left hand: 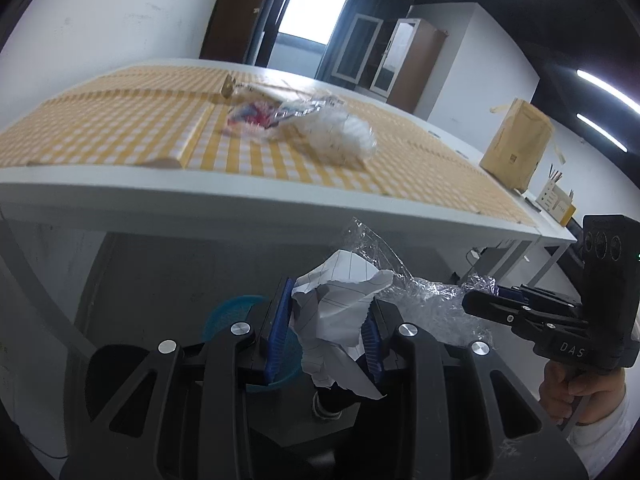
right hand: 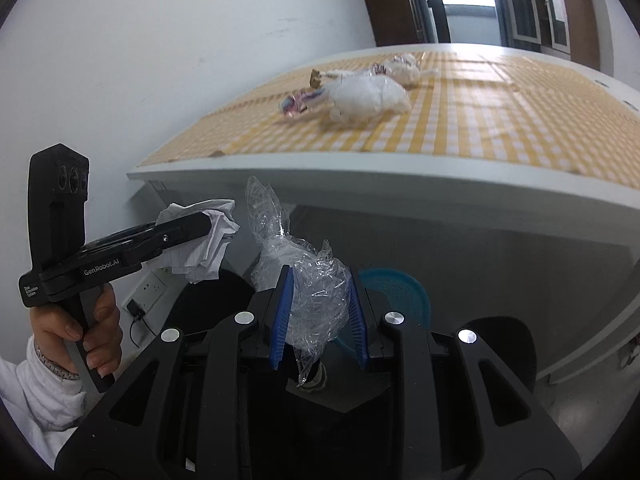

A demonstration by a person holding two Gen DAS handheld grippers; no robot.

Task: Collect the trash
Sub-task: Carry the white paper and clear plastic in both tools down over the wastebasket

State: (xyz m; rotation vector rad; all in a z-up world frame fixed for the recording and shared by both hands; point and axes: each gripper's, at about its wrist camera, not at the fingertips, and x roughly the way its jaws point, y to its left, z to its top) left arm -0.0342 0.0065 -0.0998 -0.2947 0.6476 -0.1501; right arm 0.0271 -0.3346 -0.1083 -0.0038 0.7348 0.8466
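Note:
My left gripper (left hand: 328, 316) is shut on a crumpled sheet of lined white paper (left hand: 340, 304), held below the table's front edge; it also shows in the right wrist view (right hand: 204, 240). My right gripper (right hand: 320, 300) is shut on a crumpled clear plastic wrap (right hand: 312, 284), which also shows in the left wrist view (left hand: 432, 300). A blue basket (right hand: 400, 292) sits on the floor below both grippers, partly hidden by them. More trash lies on the table: a white crumpled bag (right hand: 368, 96), a colourful wrapper (right hand: 298, 102) and a small brown scrap (right hand: 316, 77).
The table (right hand: 400, 176) has a yellow checked cloth (left hand: 120, 128). A brown paper bag (left hand: 516, 144) and a small box (left hand: 558, 204) stand at its right end. A wall socket (right hand: 150, 290) is low on the left wall. Cabinets and a window are behind.

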